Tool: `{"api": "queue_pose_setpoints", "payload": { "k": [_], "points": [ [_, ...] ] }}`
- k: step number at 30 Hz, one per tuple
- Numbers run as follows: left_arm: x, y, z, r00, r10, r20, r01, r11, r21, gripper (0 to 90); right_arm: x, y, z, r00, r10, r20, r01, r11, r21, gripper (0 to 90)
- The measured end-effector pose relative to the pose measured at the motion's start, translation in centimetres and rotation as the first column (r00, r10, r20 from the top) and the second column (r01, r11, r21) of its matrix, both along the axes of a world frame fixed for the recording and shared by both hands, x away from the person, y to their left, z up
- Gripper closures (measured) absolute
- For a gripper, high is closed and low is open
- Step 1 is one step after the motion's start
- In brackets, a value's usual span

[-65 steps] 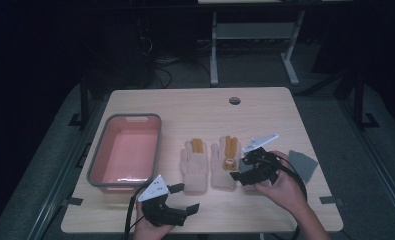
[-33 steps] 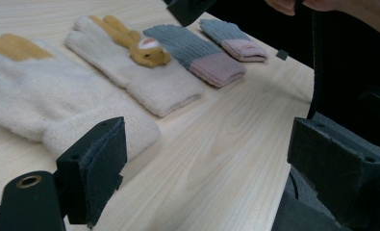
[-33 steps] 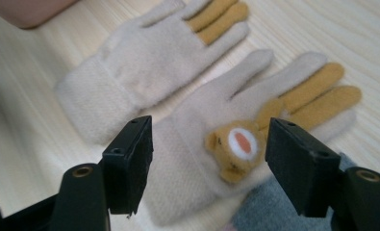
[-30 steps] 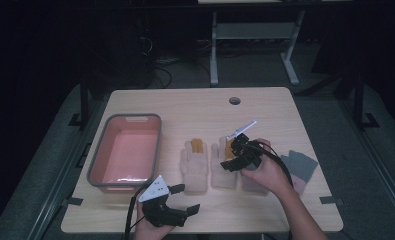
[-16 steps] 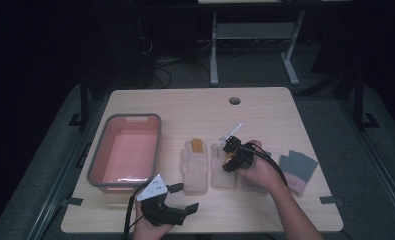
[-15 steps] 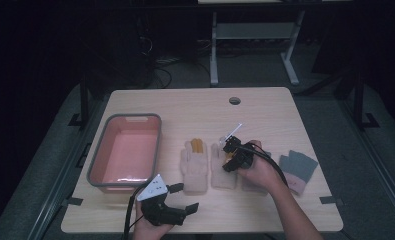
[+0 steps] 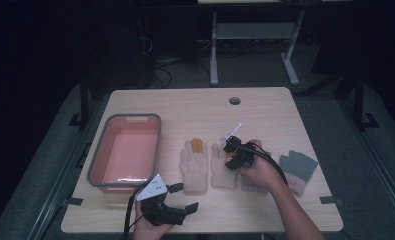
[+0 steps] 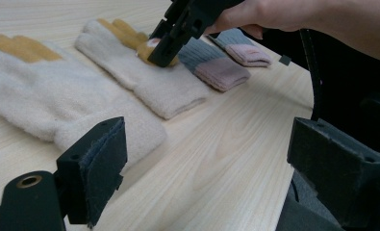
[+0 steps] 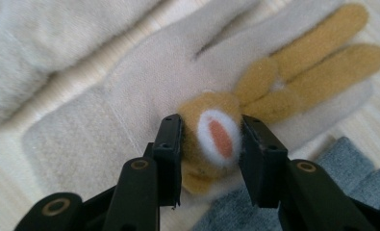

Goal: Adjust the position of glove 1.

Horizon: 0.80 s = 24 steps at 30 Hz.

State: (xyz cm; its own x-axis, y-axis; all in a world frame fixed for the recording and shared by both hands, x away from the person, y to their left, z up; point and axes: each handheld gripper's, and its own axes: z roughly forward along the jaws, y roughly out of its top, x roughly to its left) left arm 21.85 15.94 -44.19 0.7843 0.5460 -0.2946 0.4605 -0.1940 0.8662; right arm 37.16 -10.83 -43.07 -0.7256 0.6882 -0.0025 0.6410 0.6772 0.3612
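Two cream gloves with yellow fingers lie side by side mid-table, the left one [image 7: 195, 165] [image 8: 33, 96] and the right one [image 7: 221, 172] [image 8: 149, 77]. My right gripper [image 7: 229, 158] [image 9: 210, 122] points down onto the right glove. Its jaws have just been closing, and their pads now press both sides of a raised yellow tuft [image 9: 211, 139] with a white and orange patch. From the left gripper view that gripper [image 8: 178, 29] rests on the glove. My left gripper [image 7: 185, 196] [image 8: 219, 168] stands open near the front edge, nothing between its pads.
A pink bin with a grey rim [image 7: 96, 165] sits at the table's left. Grey gloves with pink cuffs [image 7: 297, 167] [image 8: 207, 62] lie right of the cream pair. A round hole [image 7: 234, 100] marks the far side of the table [image 7: 265, 115].
My right gripper moved left over the right cream glove, sank onto it, and its jaws narrowed around the yellow tuft. The left gripper stayed put.
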Motion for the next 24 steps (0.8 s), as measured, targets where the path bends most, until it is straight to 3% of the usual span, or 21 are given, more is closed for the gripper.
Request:
{"api": "queue_pose_setpoints", "payload": {
  "k": [4,12,24],
  "points": [
    [0.0,0.0,0.1,1.0000,0.002,0.002,-0.002,1.0000,0.001,13.8,-0.2,-0.1,0.4,1.0000,0.004,0.005,-0.004,1.000,0.009,62.7],
    [0.0,0.1,0.1,1.0000,0.005,0.003,-0.005,1.0000,0.001,13.9,-0.9,0.2,2.6,0.9978,0.046,0.046,-0.046,0.999,-0.003,62.9],
    [0.0,0.3,0.3,0.9999,0.017,0.003,-0.017,0.9999,0.002,13.9,-1.4,-0.2,5.0,0.9958,0.060,0.070,-0.061,0.998,0.013,63.1]
  ]
}}
